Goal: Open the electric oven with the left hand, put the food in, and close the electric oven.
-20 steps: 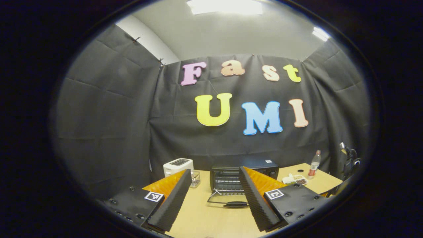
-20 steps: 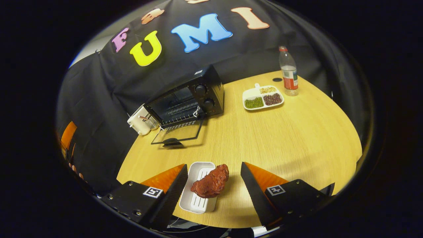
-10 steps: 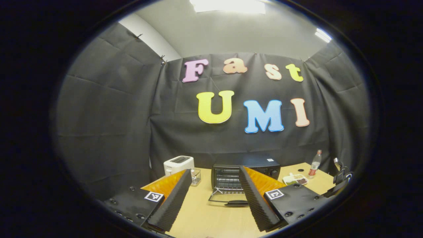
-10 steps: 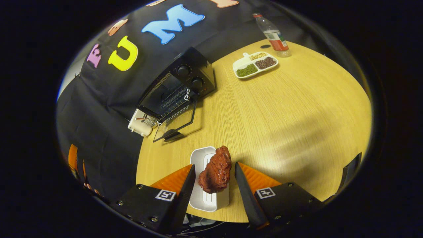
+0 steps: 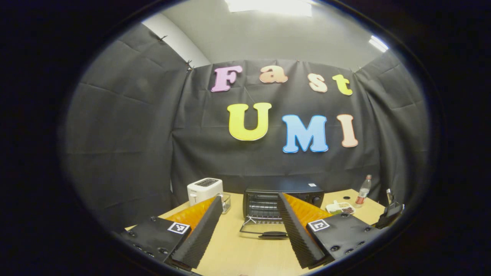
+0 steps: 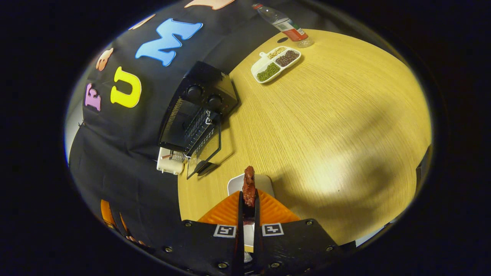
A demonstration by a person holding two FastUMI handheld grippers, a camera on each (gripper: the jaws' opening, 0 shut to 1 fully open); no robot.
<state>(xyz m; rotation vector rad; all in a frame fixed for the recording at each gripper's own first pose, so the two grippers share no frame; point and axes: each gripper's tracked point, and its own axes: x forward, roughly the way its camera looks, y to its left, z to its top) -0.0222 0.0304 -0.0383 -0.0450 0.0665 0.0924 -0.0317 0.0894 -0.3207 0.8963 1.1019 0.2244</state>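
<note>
Oven door (image 6: 207,147) is down flat on the table (image 6: 326,115), cavity open, so I read the open step as done. My right gripper (image 6: 248,201) is clamped on the meat piece (image 6: 249,186), both fingers pressing it, its long axis running forward out past the tips, right above the white tray (image 6: 264,181). My left gripper (image 5: 247,226) has its jaws spread wide, holding nothing, pointed straight at the toaster oven (image 5: 283,195) from back off the table. From the right gripper the oven (image 6: 195,111) lies ahead and to the left, mouth facing left of my approach line. Next move, I think: lift, swing left, feed the meat in end-first over the lowered door. Risk: clipping the door handle (image 5: 273,234).
</note>
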